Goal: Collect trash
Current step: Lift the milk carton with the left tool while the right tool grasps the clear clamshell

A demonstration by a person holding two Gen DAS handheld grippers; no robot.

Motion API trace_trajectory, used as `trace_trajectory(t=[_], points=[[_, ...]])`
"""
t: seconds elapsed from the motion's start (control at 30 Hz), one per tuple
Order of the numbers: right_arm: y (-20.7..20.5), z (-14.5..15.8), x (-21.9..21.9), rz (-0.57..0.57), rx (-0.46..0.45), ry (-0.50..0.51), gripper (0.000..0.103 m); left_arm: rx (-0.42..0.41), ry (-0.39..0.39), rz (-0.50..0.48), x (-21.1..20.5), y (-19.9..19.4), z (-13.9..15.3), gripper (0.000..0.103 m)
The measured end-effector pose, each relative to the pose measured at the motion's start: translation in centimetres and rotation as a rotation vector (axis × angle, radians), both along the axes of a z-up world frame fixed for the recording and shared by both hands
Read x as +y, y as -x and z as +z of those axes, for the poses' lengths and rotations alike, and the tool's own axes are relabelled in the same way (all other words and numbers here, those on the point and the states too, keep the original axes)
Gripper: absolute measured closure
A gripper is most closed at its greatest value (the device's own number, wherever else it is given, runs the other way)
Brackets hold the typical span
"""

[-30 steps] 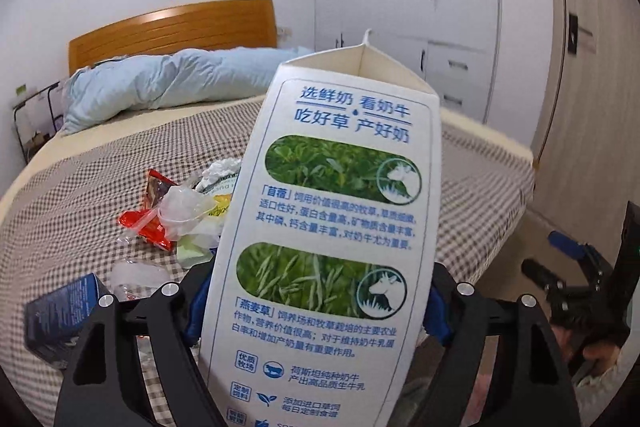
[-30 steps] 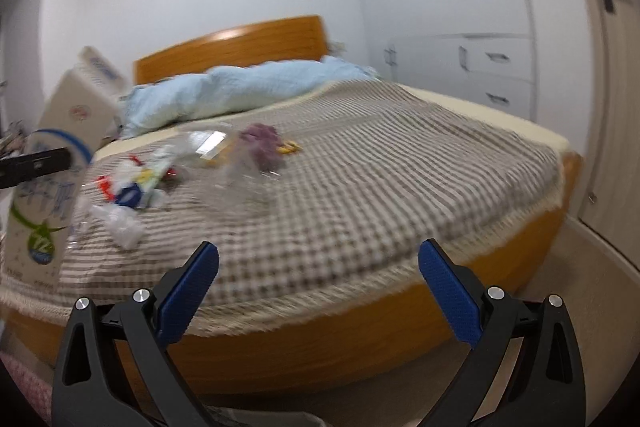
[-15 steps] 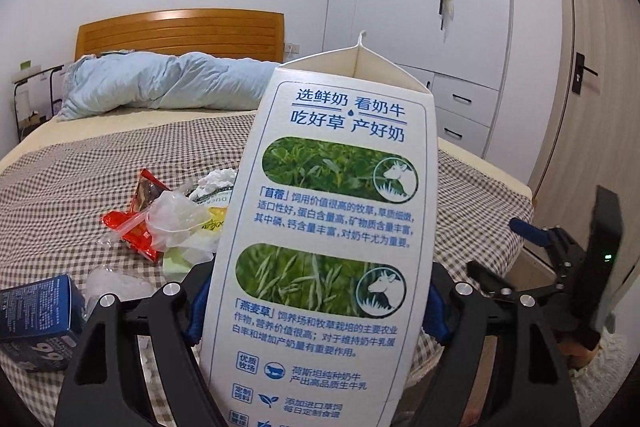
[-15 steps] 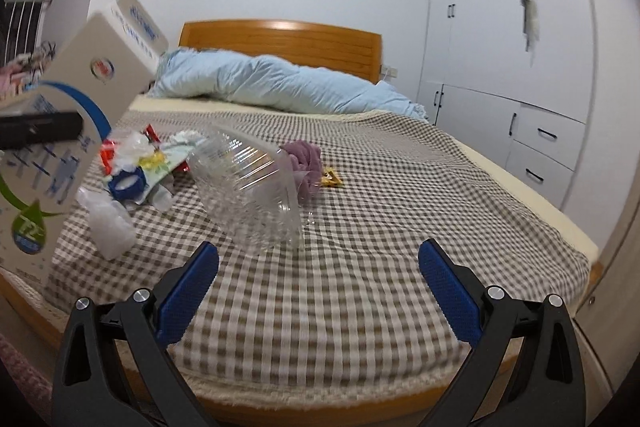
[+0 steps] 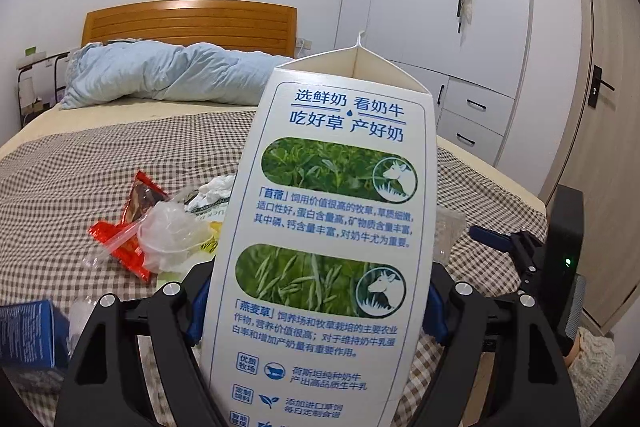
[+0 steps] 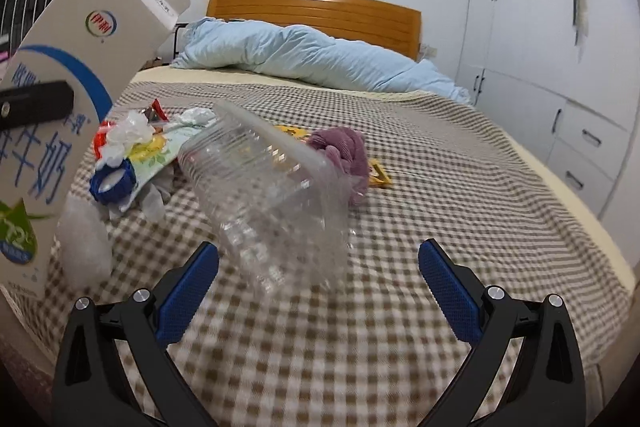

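Left tool (image 5: 316,311) has the big milk carton (image 5: 332,227) clamped between its blue pads, top flaps open, held above the near edge of the bed. Right tool (image 6: 318,287) has its jaws spread wide, nothing between them, nosing toward the clear plastic container (image 6: 268,195) that lies tilted on the checked bedspread (image 6: 460,227).

Biggest risk, I'd say: that carton. It's tall, held low on its body and leaning, so a quick swing could lever it out of the pads, and with the top open any dregs would land on the covers. Next: the clear container is thin, ribbed and springy. Close on it too hard and it buckles or pops sideways; close off-centre and it skates on the soft cloth. Both tools are working near each other too, the right one showing at the edge of the left view, so a clash is possible.

Smaller stuff: the wrapper heap, red packet (image 5: 132,227), crumpled clear film (image 5: 172,231), blue bottle cap (image 6: 114,183), sits just beside the container and could get dragged along or scattered. The purple cloth (image 6: 344,151) behind it touches the container; unclear whether that's trash at all.

The room: a bedroom, wooden headboard (image 5: 188,23), pale blue duvet (image 5: 168,75) bunched at the pillow end, white wardrobes (image 5: 452,7) with drawers to the right, plain white walls. No bin is in view.
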State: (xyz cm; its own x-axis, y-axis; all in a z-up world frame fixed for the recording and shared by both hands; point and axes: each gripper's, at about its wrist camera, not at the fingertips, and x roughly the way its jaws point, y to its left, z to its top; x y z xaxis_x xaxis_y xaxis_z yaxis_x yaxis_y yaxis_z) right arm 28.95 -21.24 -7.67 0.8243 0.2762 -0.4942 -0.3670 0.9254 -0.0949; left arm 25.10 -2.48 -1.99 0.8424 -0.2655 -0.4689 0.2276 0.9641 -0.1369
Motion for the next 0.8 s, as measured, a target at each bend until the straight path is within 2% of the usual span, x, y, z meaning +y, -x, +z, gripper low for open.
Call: trace_trajectory(t=[0.33,0.6,0.63,0.67,0.8], points=[[-3.7,-0.5,1.7,0.087,0.066,0.000,0.007,0.037,-0.003,-0.028,-0.4,-1.6,-0.9,0.027],[-5.2,-1.0,1.1,0.093,0.151,-0.093,0.008,0.050,0.005,-0.022,-0.2,-2.1,-1.1,0.027],[-5.1,-1.0,1.0,0.105,0.158,-0.105,0.013,0.050,0.006,-0.023,-0.2,-2.2,-1.2,0.027],[-5.0,-1.0,1.1,0.117,0.162,-0.114,0.027,0.050,0.007,-0.023,-0.2,-2.2,-1.2,0.027],[-3.9,-1.1,1.7,0.117,0.156,-0.076,0.030,0.050,0.014,-0.018,0.1,-2.1,-1.3,0.027]])
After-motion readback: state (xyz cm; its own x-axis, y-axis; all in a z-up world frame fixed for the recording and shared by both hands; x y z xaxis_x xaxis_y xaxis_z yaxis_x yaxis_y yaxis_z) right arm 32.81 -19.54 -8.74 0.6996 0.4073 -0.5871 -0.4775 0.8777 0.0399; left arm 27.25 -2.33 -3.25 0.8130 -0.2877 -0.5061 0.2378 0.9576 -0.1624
